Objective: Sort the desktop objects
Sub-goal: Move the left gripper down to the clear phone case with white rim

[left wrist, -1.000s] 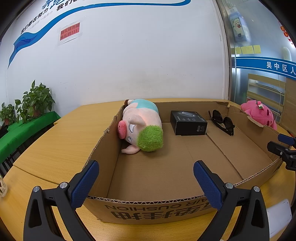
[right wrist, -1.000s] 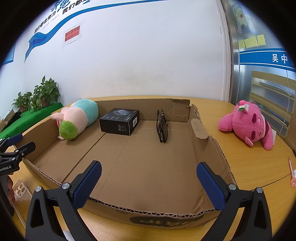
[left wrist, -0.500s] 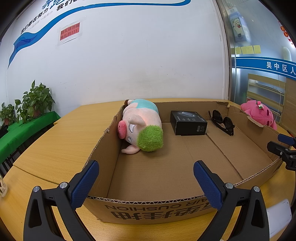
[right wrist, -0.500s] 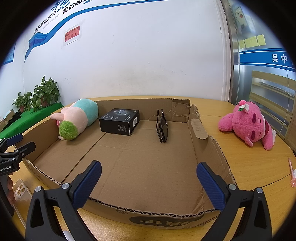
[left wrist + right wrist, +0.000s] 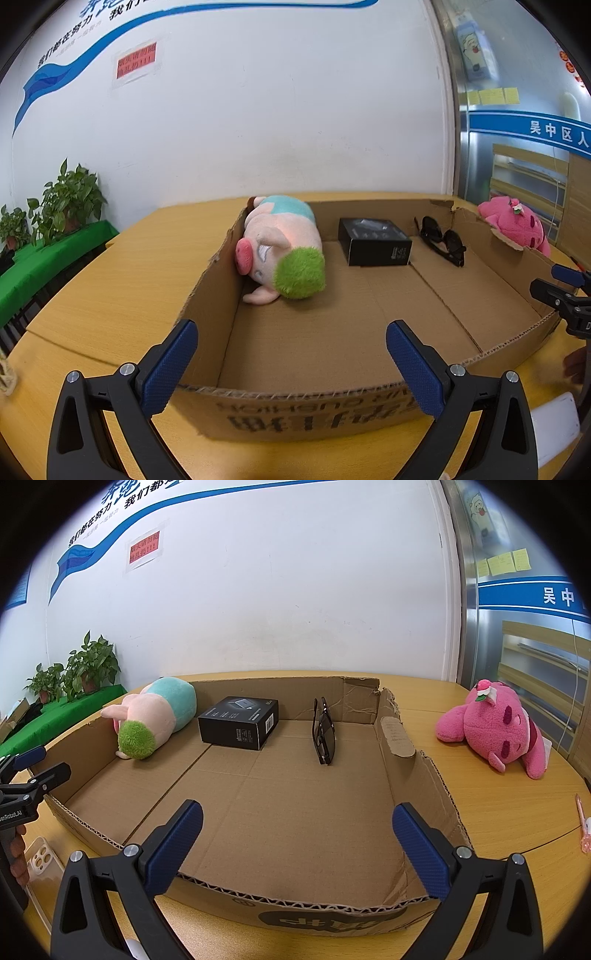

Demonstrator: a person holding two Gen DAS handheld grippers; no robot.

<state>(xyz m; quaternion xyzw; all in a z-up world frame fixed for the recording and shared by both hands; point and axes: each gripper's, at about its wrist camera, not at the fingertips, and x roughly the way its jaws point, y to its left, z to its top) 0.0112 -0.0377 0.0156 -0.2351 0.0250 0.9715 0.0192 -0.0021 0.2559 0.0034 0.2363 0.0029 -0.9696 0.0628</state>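
A shallow cardboard box (image 5: 207, 295) (image 5: 436, 786) lies on the wooden table. Inside it, along the far side, are a pink pig plush (image 5: 280, 247) (image 5: 155, 716) with green hair, a black carton (image 5: 375, 242) (image 5: 238, 722) and black sunglasses (image 5: 443, 240) (image 5: 324, 734). A pink bear plush (image 5: 495, 727) (image 5: 515, 229) lies outside the box on the right. My left gripper (image 5: 291, 363) hovers open at the box's near left corner. My right gripper (image 5: 297, 843) is open above the near wall, nothing between its fingers.
A clear phone case (image 5: 40, 864) lies on the table left of the box, a white object (image 5: 554, 424) near the box's front, and a pink pen (image 5: 583, 823) at the right edge. Potted plants (image 5: 74, 672) stand on a green shelf at the left.
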